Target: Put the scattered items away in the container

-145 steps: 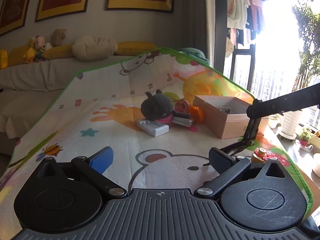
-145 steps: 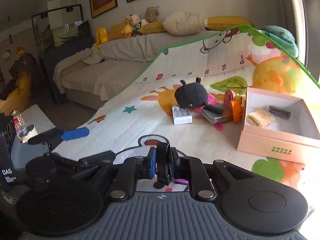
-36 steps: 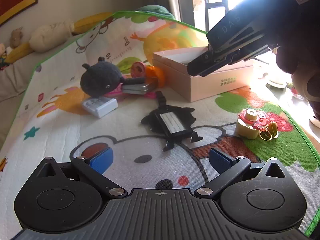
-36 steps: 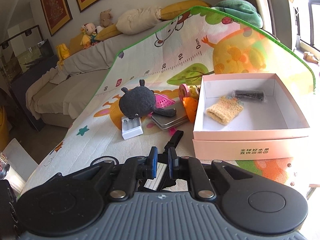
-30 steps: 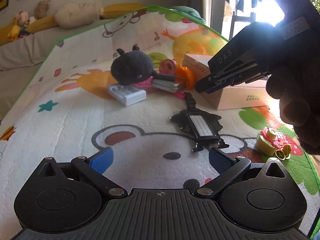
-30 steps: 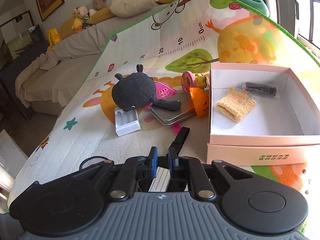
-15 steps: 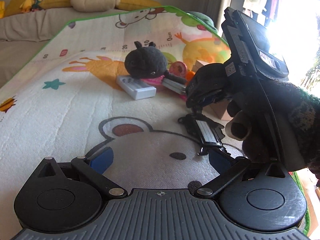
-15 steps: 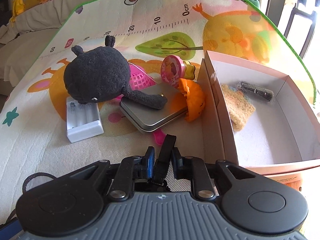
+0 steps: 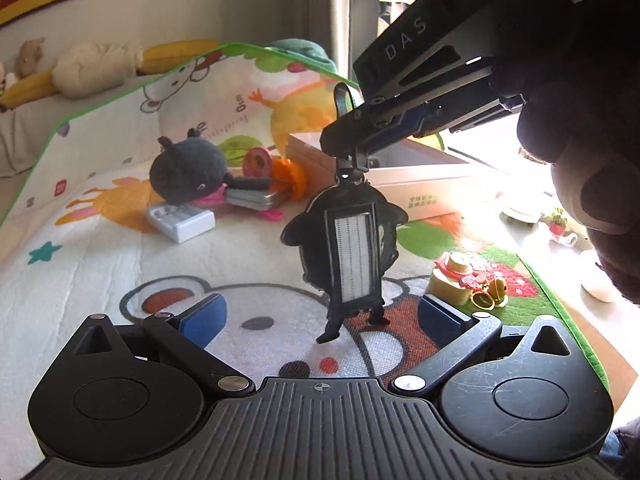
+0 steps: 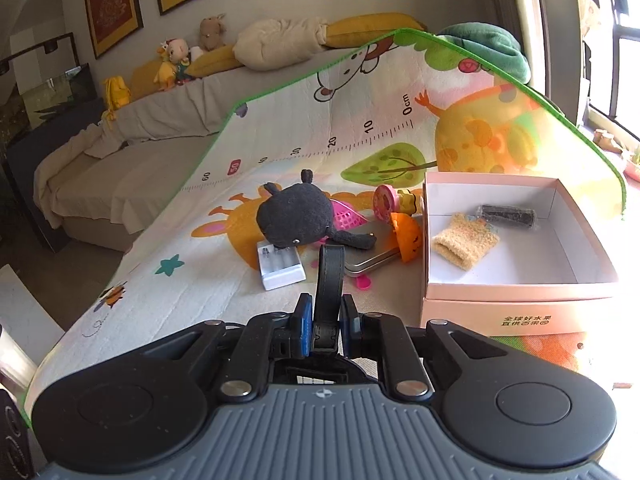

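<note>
My right gripper [image 10: 323,330] is shut on the strap [image 10: 329,276] of a black luggage tag [image 9: 352,248], which hangs in the air above the mat; the same gripper shows in the left wrist view [image 9: 348,140]. The pink open box [image 10: 516,288] sits to the right, holding a yellow knit piece [image 10: 464,240] and a dark packet [image 10: 507,213]. My left gripper [image 9: 320,316] is open and empty, low over the mat, just in front of the hanging tag. A black plush [image 10: 296,218], white case [image 10: 280,266], metal tin [image 10: 370,258] and orange toy [image 10: 406,236] lie left of the box.
A yellow toy with red bits [image 9: 466,278] lies on the mat at the right. A pink round toy [image 10: 385,197] stands behind the tin. The play mat's green edge [image 9: 560,304] runs on the right. A sofa with plush toys [image 10: 176,64] stands behind.
My right gripper has lifted the black tag off the mat by its strap; it now hangs free. The left gripper stays open and has shifted its view slightly.
</note>
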A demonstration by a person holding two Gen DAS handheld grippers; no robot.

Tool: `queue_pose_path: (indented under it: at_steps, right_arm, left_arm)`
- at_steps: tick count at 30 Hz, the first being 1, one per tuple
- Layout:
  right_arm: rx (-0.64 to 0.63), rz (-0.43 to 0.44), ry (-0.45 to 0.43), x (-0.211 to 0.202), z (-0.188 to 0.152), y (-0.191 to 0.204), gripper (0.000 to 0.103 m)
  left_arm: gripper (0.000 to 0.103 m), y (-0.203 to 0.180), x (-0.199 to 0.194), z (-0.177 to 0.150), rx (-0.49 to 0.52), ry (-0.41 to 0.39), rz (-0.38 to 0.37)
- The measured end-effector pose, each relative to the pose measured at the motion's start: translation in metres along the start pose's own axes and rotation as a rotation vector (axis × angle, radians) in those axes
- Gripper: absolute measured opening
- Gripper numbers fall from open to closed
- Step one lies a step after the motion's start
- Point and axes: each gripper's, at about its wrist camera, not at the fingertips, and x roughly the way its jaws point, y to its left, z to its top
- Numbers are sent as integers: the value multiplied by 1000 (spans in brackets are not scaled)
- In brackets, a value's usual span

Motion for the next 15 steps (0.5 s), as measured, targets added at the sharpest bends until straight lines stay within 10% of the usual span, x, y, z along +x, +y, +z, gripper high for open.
queue_pose_path:
  at_steps: [15]
  right_arm:
    - [77, 98, -11, -29, -19, -13, 14]
  left_arm:
    - [103, -37, 33, 17, 179, -56, -17]
